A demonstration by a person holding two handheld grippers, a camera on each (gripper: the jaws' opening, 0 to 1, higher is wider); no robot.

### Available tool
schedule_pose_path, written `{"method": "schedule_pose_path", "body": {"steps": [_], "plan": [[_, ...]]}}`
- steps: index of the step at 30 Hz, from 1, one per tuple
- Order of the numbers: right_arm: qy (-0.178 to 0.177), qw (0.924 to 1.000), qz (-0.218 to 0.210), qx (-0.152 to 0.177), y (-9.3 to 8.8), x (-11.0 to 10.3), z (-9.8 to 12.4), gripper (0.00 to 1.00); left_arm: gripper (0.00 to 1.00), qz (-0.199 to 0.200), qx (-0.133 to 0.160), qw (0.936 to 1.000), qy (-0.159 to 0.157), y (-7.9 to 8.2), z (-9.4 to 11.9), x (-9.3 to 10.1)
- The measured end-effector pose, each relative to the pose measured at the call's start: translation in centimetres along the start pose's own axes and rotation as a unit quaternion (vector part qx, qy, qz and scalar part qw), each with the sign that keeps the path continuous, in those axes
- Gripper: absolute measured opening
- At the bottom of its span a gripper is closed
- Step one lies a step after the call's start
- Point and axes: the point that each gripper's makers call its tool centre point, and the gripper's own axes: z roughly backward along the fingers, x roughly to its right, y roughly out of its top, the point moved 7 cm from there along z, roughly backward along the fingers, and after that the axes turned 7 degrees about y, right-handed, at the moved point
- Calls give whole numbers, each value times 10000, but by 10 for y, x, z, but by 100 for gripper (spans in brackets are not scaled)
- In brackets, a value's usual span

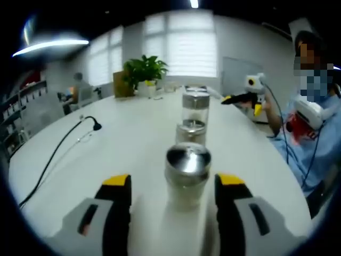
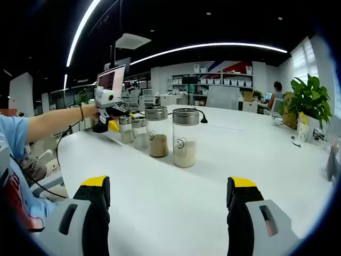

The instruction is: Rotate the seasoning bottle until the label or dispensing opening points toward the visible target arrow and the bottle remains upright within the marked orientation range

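Note:
Several glass jars stand in a row on the white table (image 1: 122,154). The nearest, a small seasoning bottle (image 1: 186,173) with a shiny metal cap, stands upright between the jaws of my left gripper (image 1: 173,184), which is open and not touching it. Behind it are a second small bottle (image 1: 191,130) and a taller jar (image 1: 195,106). In the right gripper view the row runs from a tall jar of white grains (image 2: 185,140), past a jar of brown powder (image 2: 157,133), to two small bottles (image 2: 139,132). My right gripper (image 2: 169,182) is open, well short of them. No arrow mark is visible.
A black cable with a small microphone (image 1: 96,126) lies on the table's left. A potted plant (image 1: 145,72) stands at the far end. A person in blue (image 1: 314,133) sits at the table's right edge. A monitor (image 2: 112,78) stands behind the row of jars.

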Motion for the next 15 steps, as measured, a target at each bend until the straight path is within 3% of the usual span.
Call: {"method": "schedule_pose_path", "body": {"steps": [6,11,15], "plan": [[6,10000,-68,-27,-2,0,-1,94,78,-98,119,9993,331,13,19,-4],[47,10000,-76,-2,-1,-1,-2,94,77,-107,208,9997,108,26,26,8],[-6,10000,-53,13,0,1,-1,94,81,-395,453,9964,600,38,25,18]]}}
